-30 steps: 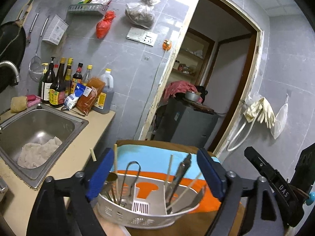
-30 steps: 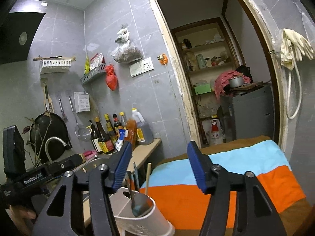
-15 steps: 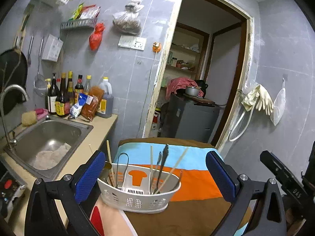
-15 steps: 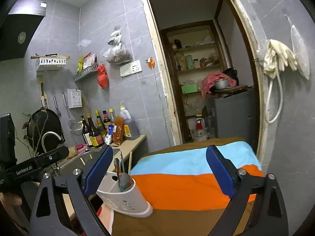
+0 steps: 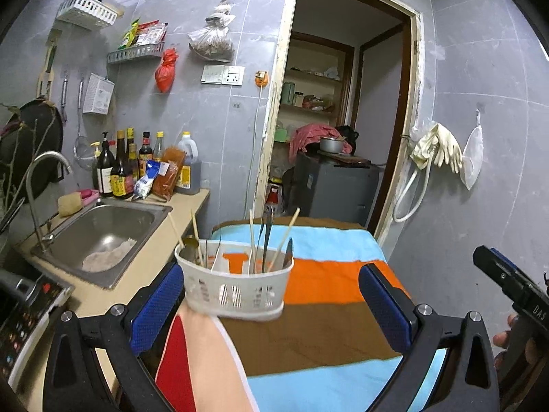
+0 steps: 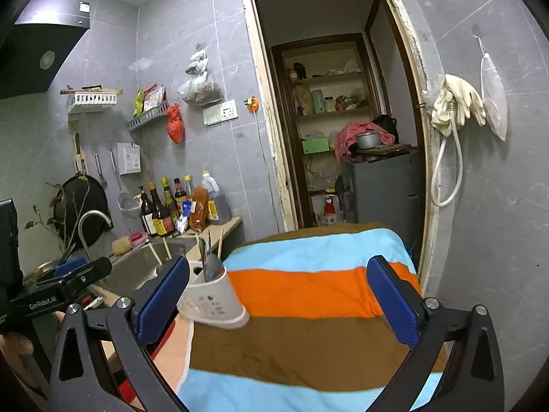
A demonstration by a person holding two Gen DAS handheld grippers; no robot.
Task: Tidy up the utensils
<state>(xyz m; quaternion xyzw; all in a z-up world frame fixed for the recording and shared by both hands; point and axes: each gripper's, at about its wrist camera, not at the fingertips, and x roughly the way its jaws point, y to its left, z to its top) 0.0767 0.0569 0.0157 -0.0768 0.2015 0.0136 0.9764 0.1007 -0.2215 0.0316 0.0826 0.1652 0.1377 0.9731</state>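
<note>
Both tools, left [image 5: 271, 305] and right [image 6: 279, 298], are spread wide around nothing, with one white utensil basket [image 5: 235, 292] just ahead between the left tool's pads, holding about four chopsticks [image 5: 252, 240] and one pair of tongs [image 5: 267, 237].

Kitchen corner beside an open doorway

Sauce bottles [image 5: 118, 168] are standing by the wall behind a steel sink [image 5: 103, 237], a red bag [image 5: 164, 72] is hanging under a wall shelf [image 5: 137, 53], rubber gloves [image 5: 437, 147] are dangling right of the doorway, and a striped cloth [image 5: 326, 302] is lying in front.
</note>
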